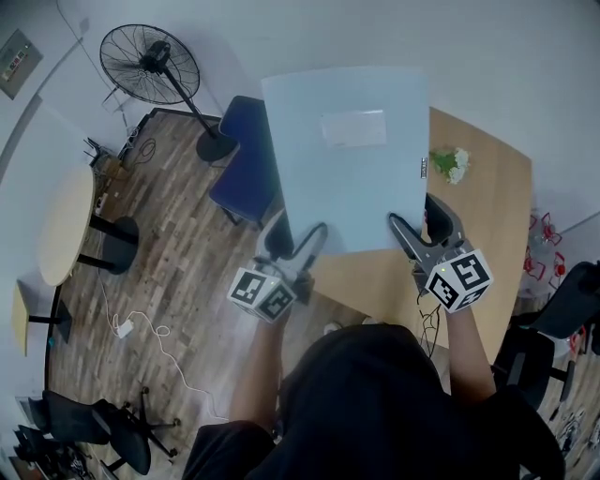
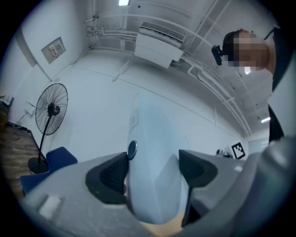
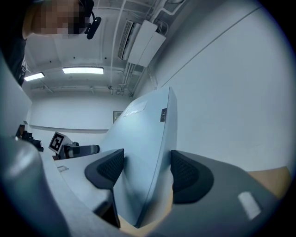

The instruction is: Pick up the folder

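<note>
The left gripper [image 1: 298, 240] and right gripper [image 1: 418, 225] each pinch a lower corner of the pale blue folder [image 1: 345, 159], held upright over the wooden table's [image 1: 483, 234] left edge, beside a blue chair [image 1: 242, 164], standing fan [image 1: 150, 64] and plank floor [image 1: 178, 248].

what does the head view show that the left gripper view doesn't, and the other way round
Only the head view: the flowers, the round table and the office chair.
Only the left gripper view: the air conditioner, a ceiling light, and the left gripper seen close, its jaws pressed on the folder.
Both: the folder, the fan and the blue chair.
</note>
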A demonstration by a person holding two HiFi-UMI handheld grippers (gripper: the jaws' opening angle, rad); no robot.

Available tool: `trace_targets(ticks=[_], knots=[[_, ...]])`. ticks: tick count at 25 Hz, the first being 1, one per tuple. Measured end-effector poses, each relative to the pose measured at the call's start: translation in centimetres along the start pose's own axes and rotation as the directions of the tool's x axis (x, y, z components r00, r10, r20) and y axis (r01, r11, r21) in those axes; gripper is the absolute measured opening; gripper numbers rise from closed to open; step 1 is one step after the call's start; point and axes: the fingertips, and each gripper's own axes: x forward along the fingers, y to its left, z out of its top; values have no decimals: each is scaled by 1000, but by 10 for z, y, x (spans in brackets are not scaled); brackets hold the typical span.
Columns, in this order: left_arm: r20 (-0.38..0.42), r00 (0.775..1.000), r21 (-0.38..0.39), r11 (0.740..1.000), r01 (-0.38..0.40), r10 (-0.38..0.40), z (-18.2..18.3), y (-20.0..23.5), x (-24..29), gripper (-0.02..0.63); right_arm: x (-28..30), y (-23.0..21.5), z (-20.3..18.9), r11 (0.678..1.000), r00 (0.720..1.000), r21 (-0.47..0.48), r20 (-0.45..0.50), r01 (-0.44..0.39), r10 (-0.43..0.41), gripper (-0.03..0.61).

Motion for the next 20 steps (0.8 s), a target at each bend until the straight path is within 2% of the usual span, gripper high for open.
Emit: trace_targets(ticks=[3,7,20], knots=[[5,1000,1,1000,-3,3,2,0,-3,351,-1,3,1,1000,1000,21,-4,4,-4,307],[7,1000,30,1000,9,-9,3,-2,3,350,-2,-1,3,1000,1000,-1,-9,16,-16,304],[-2,999,15,999,46,-46,-4,-2,20,350,-7,-16,1,998,998,10,-22,64,-63,301]])
